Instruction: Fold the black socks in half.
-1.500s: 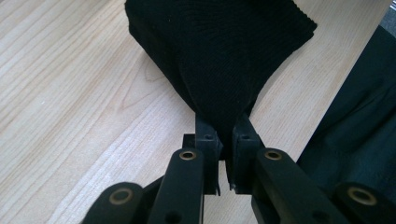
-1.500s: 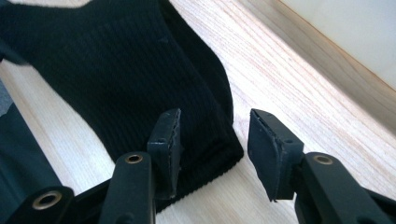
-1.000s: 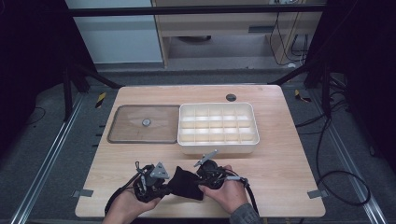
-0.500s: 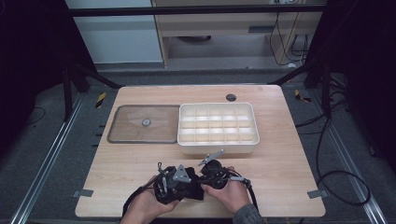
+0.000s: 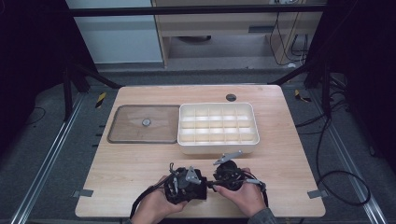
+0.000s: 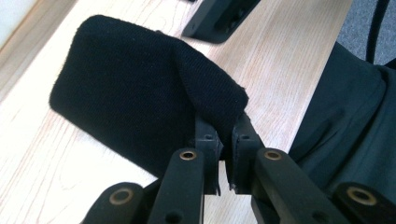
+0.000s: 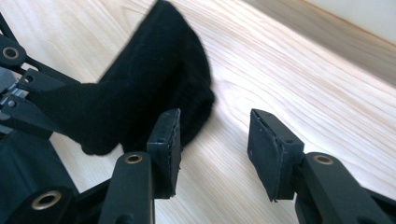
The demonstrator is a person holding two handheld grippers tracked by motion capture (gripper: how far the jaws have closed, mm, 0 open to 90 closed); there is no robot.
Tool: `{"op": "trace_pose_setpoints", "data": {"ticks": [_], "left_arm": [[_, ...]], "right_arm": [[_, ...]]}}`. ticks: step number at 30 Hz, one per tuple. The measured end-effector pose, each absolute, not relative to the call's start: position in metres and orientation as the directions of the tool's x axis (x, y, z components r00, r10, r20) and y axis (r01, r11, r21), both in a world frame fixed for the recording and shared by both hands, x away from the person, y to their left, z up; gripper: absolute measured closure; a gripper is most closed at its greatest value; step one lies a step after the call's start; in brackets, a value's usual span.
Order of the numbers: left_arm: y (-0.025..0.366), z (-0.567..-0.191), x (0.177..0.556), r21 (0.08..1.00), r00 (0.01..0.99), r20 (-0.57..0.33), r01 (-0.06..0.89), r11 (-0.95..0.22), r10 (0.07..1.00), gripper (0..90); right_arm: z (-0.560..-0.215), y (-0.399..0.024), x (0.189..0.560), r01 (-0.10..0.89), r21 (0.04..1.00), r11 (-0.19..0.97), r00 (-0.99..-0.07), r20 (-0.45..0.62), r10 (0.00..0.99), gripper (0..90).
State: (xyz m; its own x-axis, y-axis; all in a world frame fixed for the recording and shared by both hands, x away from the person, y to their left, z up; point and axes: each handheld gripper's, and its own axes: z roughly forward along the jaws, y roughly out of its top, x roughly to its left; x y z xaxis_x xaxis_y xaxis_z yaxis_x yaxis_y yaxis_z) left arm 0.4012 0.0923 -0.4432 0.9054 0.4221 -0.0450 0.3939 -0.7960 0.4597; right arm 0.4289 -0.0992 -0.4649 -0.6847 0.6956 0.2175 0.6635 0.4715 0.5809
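Observation:
A black knitted cloth (image 6: 135,98) lies folded on the wooden table (image 5: 140,163) near its front edge. My left gripper (image 6: 224,126) is shut on a fold of the cloth's near corner. In the high view the left gripper (image 5: 201,186) and the right gripper (image 5: 214,183) sit almost tip to tip, each in a hand. The right gripper (image 7: 215,126) is open; its jaws have just been opening and nothing is between them. The cloth (image 7: 149,93) lies just beside its left pad (image 7: 172,140).
A white compartment tray (image 5: 217,148) stands behind the grippers at mid-table. To its left lies a flat brown tray (image 5: 123,130) with a small round knob (image 5: 146,122). A dark round spot (image 5: 230,97) sits near the far edge. The person's dark clothing (image 6: 355,140) is close at the front edge.
The left gripper has moved right with the cloth, close up to the right gripper, folding the cloth over. The right gripper's jaws have spread and no longer hold the cloth.

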Motion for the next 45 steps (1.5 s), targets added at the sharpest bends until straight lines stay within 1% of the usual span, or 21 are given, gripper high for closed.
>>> {"op": "trace_pose_setpoints", "data": {"ticks": [5, 15, 25, 45], "left_arm": [[0.086, -0.449, 0.403, 0.453, 0.907, -0.053, 0.395, -0.799, 0.418, 84.4], [0.082, -0.455, 0.405, 0.444, 0.910, -0.076, 0.398, -0.803, 0.408, 84.2], [0.081, -0.458, 0.407, 0.445, 0.908, -0.095, 0.404, -0.799, 0.407, 84.1], [0.081, -0.458, 0.406, 0.447, 0.908, -0.093, 0.404, -0.798, 0.408, 83.8]], "right_arm": [[-0.466, -0.110, 0.427, 0.669, 0.580, 0.464, -0.669, 0.200, 0.715, 53.4], [-0.470, -0.117, 0.428, 0.679, 0.576, 0.455, -0.653, 0.192, 0.733, 53.0], [-0.470, -0.118, 0.428, 0.688, 0.569, 0.451, -0.645, 0.194, 0.739, 52.9], [-0.471, -0.117, 0.428, 0.688, 0.570, 0.450, -0.644, 0.194, 0.740, 51.7]]}}
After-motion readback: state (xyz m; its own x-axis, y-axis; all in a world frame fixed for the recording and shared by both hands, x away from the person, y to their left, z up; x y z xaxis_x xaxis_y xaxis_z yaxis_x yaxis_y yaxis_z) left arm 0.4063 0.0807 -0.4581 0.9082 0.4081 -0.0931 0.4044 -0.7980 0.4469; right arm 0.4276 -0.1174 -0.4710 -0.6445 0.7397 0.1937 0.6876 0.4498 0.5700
